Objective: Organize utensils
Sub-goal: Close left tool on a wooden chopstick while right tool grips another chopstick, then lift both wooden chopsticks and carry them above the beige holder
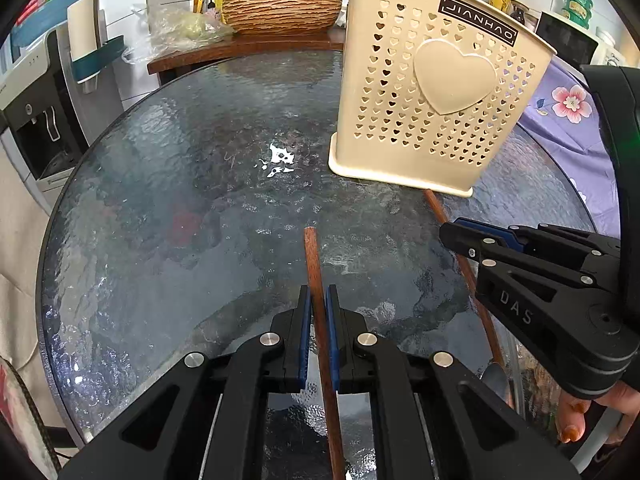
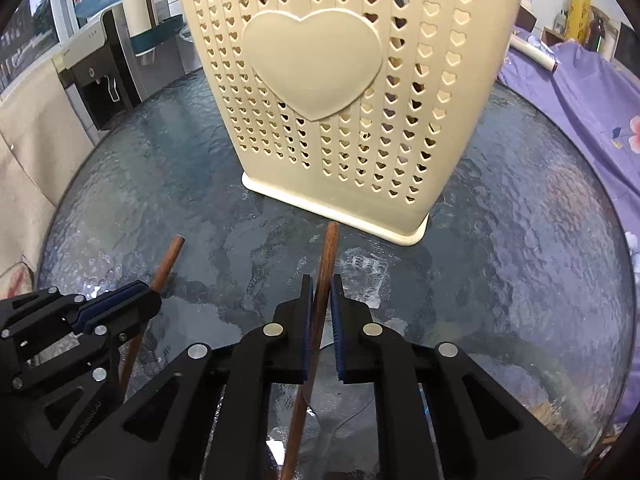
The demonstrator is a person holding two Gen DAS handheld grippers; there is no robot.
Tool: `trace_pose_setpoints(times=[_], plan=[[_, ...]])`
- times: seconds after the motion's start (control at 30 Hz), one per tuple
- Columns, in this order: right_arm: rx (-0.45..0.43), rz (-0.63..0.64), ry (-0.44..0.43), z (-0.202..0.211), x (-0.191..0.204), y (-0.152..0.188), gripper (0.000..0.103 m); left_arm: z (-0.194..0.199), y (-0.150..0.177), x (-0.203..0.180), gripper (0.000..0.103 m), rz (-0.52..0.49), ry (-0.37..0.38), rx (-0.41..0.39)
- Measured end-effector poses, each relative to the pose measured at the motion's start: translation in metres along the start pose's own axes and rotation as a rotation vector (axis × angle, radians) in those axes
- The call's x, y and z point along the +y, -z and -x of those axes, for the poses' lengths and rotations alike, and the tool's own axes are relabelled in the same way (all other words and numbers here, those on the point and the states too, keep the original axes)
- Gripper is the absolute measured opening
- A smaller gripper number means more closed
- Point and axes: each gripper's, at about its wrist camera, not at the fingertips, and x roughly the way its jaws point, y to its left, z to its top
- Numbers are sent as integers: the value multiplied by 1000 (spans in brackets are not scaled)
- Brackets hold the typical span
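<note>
left tongs (image 1: 319,336) pinching a wooden handle (image 1: 316,280), tip pointing away | right tongs (image 2: 320,320) pressed on second wooden handle (image 2: 326,264), its far end near the holder base | both over glass surface (image 1: 180,220) | cream heart-pattern utensil holder (image 2: 332,80) upright beyond | sink bowl (image 1: 282,12) behind
</note>
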Motion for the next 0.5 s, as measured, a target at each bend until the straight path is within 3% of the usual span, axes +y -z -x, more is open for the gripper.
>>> trace_pose_setpoints(times=[0.27, 0.5], plan=[[-113, -32, -141, 29, -8, -2, 8, -1, -2, 3, 7, 27, 8, -3], [-250, -48, -271, 72, -22, 1, 8, 28, -12, 2, 7, 42, 19, -88]])
